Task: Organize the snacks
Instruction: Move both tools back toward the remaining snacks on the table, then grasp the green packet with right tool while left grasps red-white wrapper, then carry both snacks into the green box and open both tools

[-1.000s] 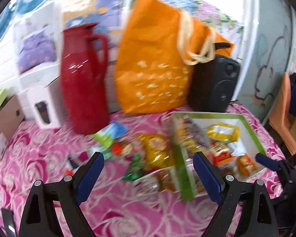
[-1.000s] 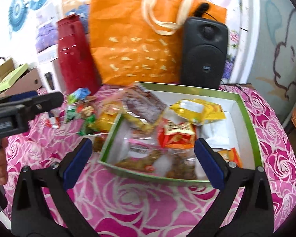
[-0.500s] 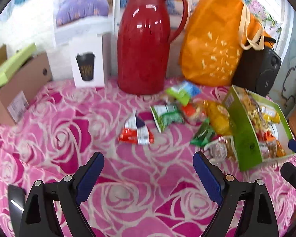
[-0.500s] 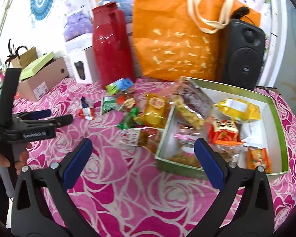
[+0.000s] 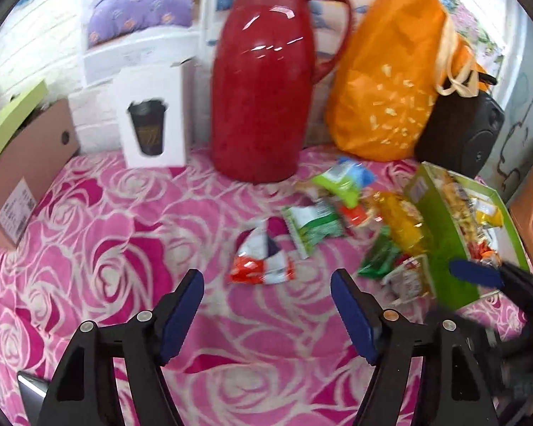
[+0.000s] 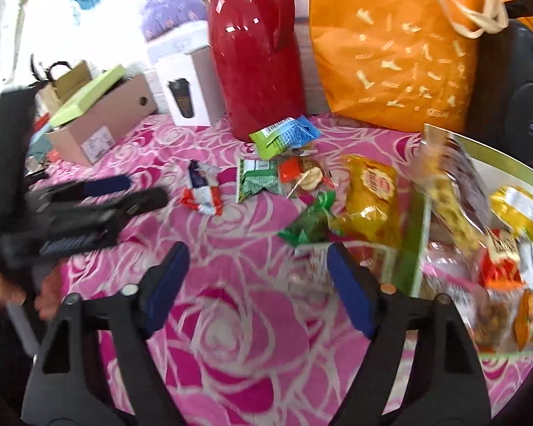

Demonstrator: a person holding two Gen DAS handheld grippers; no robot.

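Judging by the layout, the work is partly done: several snacks lie inside the green box, while about seven packets wait on the tabletop beside it. Both grippers, left gripper and right gripper, hover with jaws apart, empty.

We note a surface covered by a pink rose-print cloth. Along its back edge stand a white box printed with a dark cup, a red jug, an orange tote bag and a black speaker. A brown cardboard box sits at the left edge. A green-walled box full of snacks rests at the right. Loose packets lie between jug and box: a red-white-blue wrapper, a green-white packet, a green-blue packet, a yellow bag and a dark green wrapper, the last two just beside the box wall.
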